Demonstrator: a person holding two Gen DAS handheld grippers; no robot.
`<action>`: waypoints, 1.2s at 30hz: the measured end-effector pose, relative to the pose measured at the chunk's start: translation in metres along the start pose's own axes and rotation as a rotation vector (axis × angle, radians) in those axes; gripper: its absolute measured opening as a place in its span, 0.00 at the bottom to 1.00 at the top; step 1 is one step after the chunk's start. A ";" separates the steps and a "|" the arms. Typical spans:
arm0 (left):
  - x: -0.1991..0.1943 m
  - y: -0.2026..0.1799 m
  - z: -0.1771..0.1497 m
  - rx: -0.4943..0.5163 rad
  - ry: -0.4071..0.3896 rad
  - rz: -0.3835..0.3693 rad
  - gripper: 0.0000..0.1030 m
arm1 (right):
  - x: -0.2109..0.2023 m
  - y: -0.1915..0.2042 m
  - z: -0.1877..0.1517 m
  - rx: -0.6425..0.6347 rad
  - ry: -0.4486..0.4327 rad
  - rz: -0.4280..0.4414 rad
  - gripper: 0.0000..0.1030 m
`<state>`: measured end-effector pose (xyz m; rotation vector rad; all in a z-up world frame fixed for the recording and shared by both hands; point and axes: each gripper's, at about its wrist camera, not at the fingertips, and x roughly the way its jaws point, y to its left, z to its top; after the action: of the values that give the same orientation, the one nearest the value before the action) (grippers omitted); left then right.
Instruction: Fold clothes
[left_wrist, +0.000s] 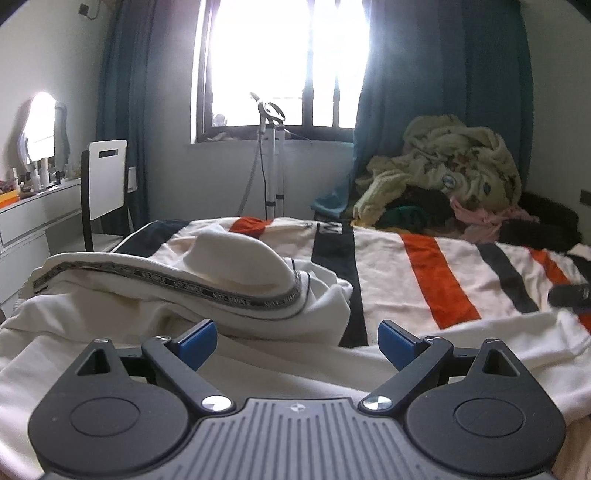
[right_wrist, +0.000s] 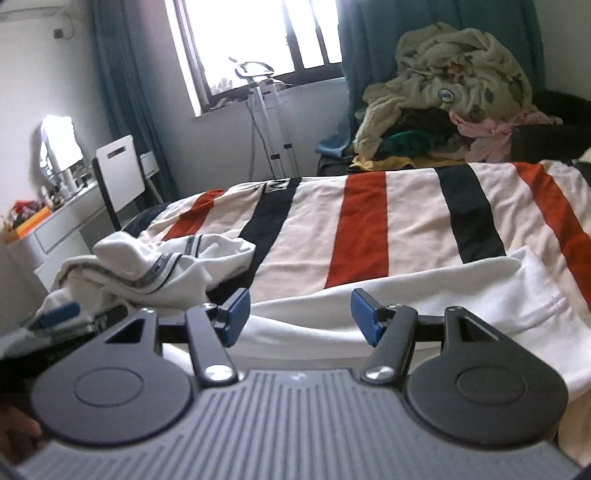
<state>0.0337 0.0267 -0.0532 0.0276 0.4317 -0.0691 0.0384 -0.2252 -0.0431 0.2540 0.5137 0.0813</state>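
Left wrist view: the left gripper (left_wrist: 297, 341) hovers low over the white cotton garment with grey lettered tape trim (left_wrist: 177, 295), jaws spread wide, holding nothing.
Right wrist view: the right gripper (right_wrist: 299, 315) is level above the same garment's flat white panel (right_wrist: 424, 299), jaws wide and empty.
Garment: it lies on the cream blanket with orange and black stripes (right_wrist: 364, 225), at the blanket's near edge; bunched toward the white desk side, smoother on the other.
Stage: rumpled, not squared; whether mid-fold or just laid down I cannot tell.
Doing it well: I judge a good grasp pinches one layer at an edge, both grippers level.
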 end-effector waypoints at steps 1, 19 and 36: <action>0.001 -0.002 -0.002 0.008 0.006 0.000 0.92 | 0.000 -0.002 0.001 0.015 -0.002 0.002 0.61; 0.108 -0.065 0.055 0.111 0.030 -0.033 0.92 | 0.017 -0.044 0.003 0.157 -0.031 -0.128 0.61; 0.311 -0.099 0.049 0.329 0.300 0.308 0.26 | 0.077 -0.083 0.003 0.258 -0.012 -0.176 0.62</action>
<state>0.3290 -0.0930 -0.1406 0.4314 0.7076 0.1703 0.1079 -0.2948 -0.0987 0.4598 0.5323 -0.1585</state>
